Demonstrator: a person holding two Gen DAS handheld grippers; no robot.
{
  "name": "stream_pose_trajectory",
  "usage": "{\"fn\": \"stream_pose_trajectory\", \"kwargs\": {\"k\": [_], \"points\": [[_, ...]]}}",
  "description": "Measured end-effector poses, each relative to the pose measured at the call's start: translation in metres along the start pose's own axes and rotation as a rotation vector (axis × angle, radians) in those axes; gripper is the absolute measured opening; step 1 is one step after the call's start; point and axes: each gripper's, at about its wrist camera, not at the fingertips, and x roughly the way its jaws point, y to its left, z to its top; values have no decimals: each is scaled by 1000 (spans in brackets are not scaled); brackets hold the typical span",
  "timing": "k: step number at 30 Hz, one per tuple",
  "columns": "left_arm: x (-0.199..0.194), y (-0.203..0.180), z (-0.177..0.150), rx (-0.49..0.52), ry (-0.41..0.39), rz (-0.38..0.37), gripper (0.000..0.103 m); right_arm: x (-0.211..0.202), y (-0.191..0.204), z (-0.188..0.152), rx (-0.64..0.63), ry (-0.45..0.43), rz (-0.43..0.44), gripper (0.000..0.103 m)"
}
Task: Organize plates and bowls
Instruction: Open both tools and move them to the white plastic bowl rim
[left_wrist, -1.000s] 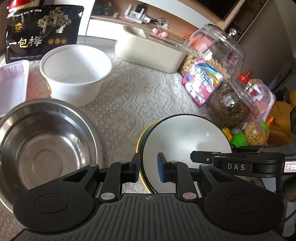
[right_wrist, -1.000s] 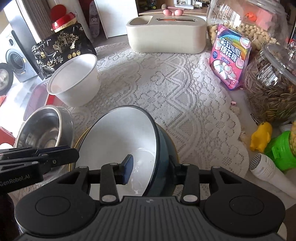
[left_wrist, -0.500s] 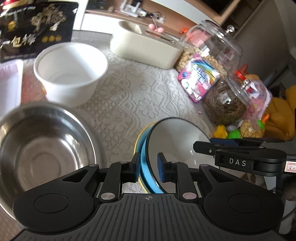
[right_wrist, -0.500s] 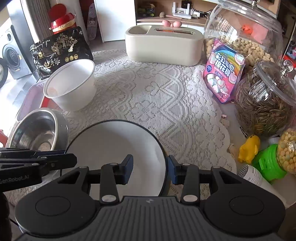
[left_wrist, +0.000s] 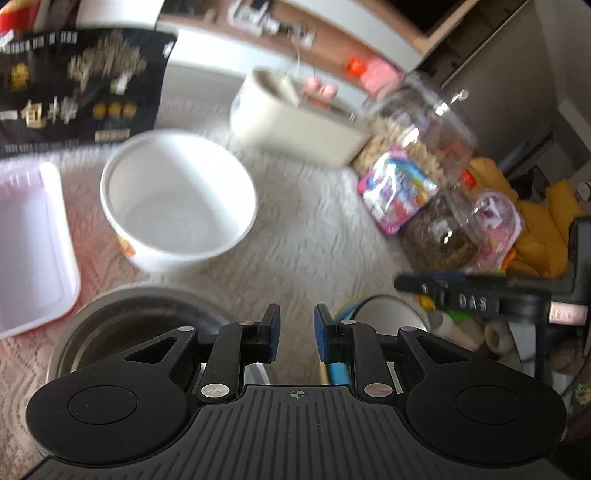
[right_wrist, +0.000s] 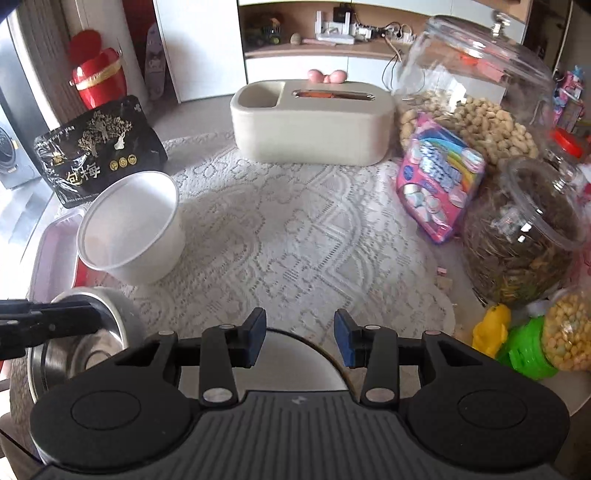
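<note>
Both claws empty, jaws slightly parted: left gripper (left_wrist: 295, 334) nearer, round white plastic bowl (left_wrist: 177, 199) at eleven o'clock, right gripper (right_wrist: 299, 341) farther.

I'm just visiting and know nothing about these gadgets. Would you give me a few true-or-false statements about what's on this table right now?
1. The white plastic bowl stands empty on the lace cloth. True.
2. The right gripper is clamped on the white plastic bowl. False: nothing shows between its pads, and that bowl stands well ahead and to the left.
3. The steel bowl sits nearer the camera than the white plastic bowl. True.
4. The cream box is stacked on the steel bowl. False: it rests on the table's far side.
5. The left gripper holds the black snack bag. False: its jaws are empty; the bag lies far off.
</note>
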Motion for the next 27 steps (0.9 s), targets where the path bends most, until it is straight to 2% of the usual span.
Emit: {"fn": "stream_pose_trajectory", "kwargs": {"k": [3,6,11,14,17,20,24,27], "points": [[-11,11,10,-14,-37,-15,22,12,19,18,-4,24,25,41],[-24,21,20,2,-117,41,22,27,41,38,-13,36,58,42],[-38,55,36,-79,-169,73,22,51,81,65,-34,60,130,42],[-43,72,44,-112,-178,122,22,62,98,71,-73,71,145,42],[-50,88,50,-144,-175,138,22,76,104,77,-80,85,152,42],[-58,92,54,-122,-190,141,22,82,101,78,-71,93,156,42],[-63,91,58,-75,-221,209,22,85,93,74,-43,110,163,42],[-60,95,58,-84,-244,239,22,90,90,69,-34,122,178,42]]}}
